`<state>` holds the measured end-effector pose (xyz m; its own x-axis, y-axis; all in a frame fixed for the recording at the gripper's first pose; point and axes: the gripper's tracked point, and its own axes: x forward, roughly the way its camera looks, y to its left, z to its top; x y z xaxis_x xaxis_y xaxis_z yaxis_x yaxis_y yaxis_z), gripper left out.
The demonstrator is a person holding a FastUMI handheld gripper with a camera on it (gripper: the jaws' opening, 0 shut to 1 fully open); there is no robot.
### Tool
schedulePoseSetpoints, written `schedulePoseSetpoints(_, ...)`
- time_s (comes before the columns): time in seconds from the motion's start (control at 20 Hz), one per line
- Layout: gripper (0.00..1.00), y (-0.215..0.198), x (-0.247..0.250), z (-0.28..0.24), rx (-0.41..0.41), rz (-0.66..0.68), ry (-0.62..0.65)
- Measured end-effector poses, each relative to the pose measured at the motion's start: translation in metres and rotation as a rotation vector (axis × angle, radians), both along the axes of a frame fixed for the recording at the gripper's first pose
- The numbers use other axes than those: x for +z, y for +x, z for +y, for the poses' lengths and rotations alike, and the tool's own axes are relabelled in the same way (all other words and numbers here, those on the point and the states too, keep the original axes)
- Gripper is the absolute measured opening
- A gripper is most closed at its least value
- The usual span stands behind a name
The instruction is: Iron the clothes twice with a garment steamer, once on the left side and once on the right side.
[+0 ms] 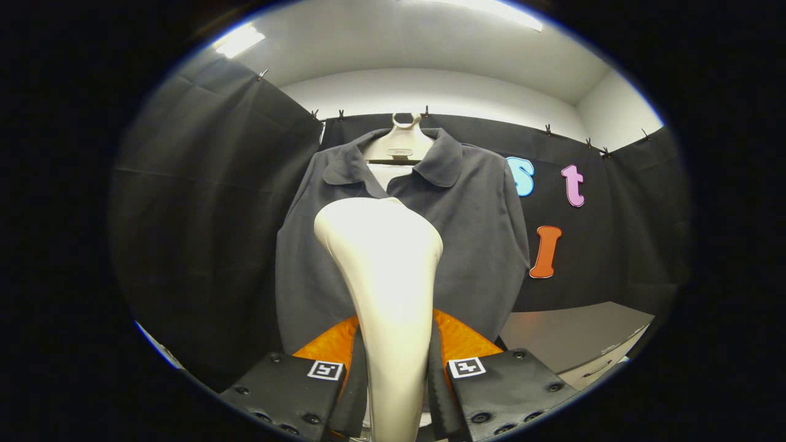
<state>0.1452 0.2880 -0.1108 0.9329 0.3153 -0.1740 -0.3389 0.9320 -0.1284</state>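
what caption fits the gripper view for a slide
Claw shut on the garment steamer, its head raised before the dark shirt on a hanger.

And there's the gripper point(393, 374): two broad, flat finger plates, each studded with round screws along the edges and each carrying a square black-and-white marker tag at its inner top corner, ribbed pads lining the inner faces.

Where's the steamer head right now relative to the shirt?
In the gripper view, the steamer is clamped between the tool's fingers, its head raised before the middle of the hanging grey shirt, below the collar.
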Motion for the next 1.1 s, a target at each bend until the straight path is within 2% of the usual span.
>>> schedulePoseSetpoints(1.1, 0.48, -0.028, 0.048, -0.133, -0.175, -0.056, -0.014)
